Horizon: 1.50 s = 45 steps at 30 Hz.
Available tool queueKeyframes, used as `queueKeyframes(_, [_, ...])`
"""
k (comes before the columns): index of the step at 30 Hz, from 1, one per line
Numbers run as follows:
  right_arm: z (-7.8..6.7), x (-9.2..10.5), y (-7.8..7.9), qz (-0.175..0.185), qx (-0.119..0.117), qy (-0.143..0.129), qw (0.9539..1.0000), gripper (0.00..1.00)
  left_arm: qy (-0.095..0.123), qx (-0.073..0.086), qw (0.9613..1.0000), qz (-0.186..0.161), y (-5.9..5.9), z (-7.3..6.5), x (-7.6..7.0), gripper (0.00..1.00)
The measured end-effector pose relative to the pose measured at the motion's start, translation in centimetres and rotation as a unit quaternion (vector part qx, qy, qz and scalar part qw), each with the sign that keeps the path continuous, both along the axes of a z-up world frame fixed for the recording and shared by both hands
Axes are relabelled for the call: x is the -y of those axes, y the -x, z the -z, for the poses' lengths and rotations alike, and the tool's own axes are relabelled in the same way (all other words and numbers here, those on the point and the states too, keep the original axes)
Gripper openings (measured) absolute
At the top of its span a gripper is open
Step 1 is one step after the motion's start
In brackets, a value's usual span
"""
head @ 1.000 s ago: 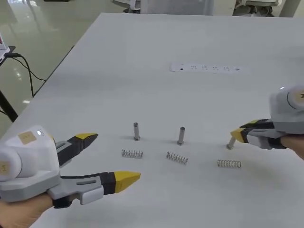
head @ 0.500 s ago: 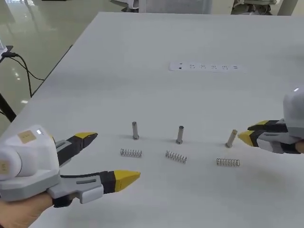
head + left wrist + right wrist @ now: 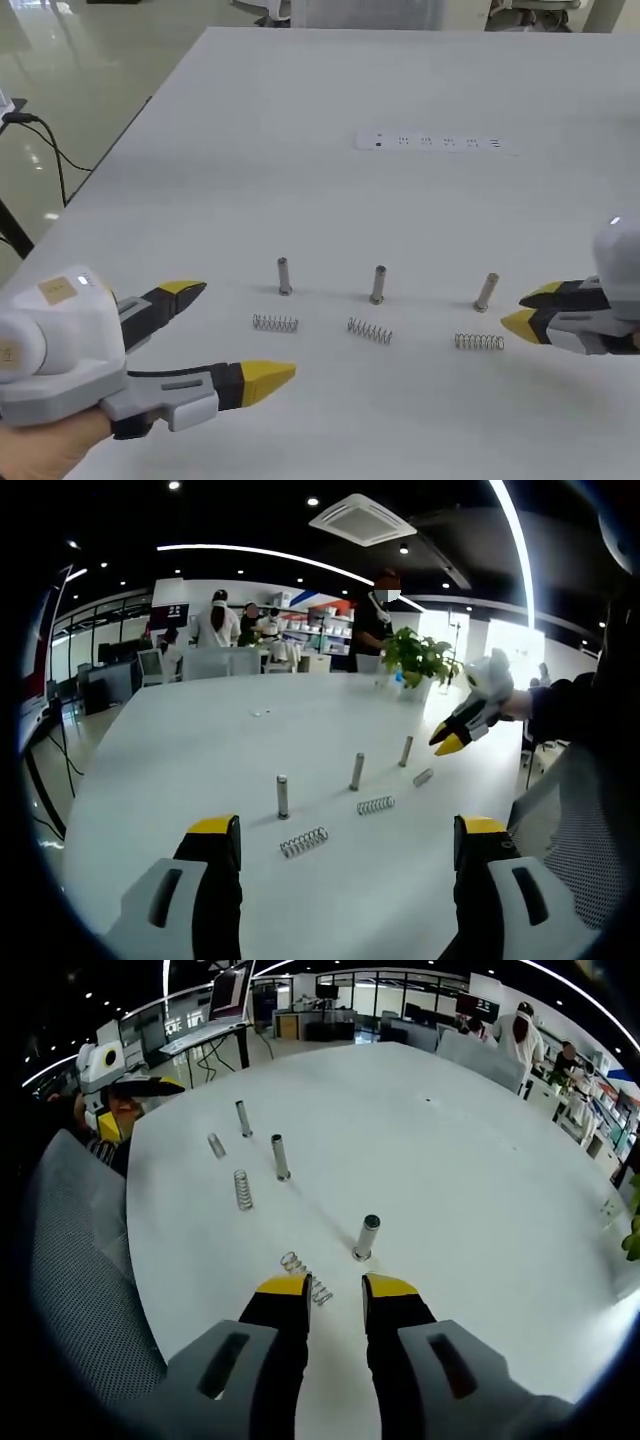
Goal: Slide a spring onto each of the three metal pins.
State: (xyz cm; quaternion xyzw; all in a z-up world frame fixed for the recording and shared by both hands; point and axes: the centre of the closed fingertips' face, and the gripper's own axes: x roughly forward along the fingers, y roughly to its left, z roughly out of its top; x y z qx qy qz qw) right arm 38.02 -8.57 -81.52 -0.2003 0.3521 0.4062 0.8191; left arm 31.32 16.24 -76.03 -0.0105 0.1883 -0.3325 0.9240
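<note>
- L gripper: jaws spread wide, empty, hovering over the table left of the row.
- Three pins stand in a row, with a spring lying just in front of each: left pin w/ left spring, middle pin w/ middle spring, right pin w/ right spring. None threaded yet.
- R gripper: jaws a narrow gap apart, holding nothing, just right of the right spring.
- Springs prob. light, squashy and quick to roll. Pinch gently mid-coil so you leave one end free.
- Vs 1 s ago: your R gripper has backed off the right pin and dropped toward its spring. That pin leans less. L gripper unchanged.
</note>
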Motion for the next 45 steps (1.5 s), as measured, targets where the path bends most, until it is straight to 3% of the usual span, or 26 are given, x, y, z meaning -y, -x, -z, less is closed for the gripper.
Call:
queueKeyframes(21, [3.3, -0.8, 0.7, -0.081, -0.040, 0.041, 0.9950, 0.21, -0.004, -0.004, 1.0000, 0.002, 0.1, 0.2, 0.0, 0.86])
queueKeyframes(45, [4.8, -1.0, 1.5, -0.137, -0.056, 0.089, 0.9849, 0.15, -0.001, -0.007, 1.0000, 0.002, 0.3, 0.3, 0.1, 0.85])
